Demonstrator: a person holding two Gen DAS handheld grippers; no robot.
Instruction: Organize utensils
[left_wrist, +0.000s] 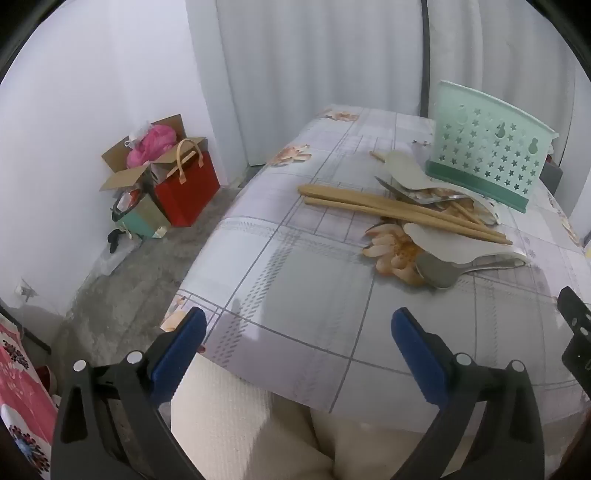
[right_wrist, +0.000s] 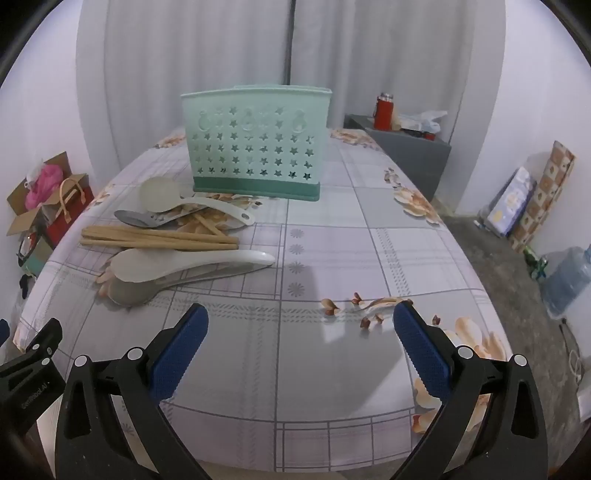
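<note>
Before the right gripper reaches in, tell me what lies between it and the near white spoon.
Nothing visible does. The right gripper hangs open over bare tablecloth, and only cloth lies between it and the near white spoon. That spoon rests on a metal spoon, with the chopsticks just behind.

Utensil holder (right_wrist: 255, 147): matt green plastic, star-perforated. Chopsticks (right_wrist: 159, 238) at nine o'clock: bare wood. Spoons: glossy white (right_wrist: 192, 264), dull metal (right_wrist: 133, 293).
</note>
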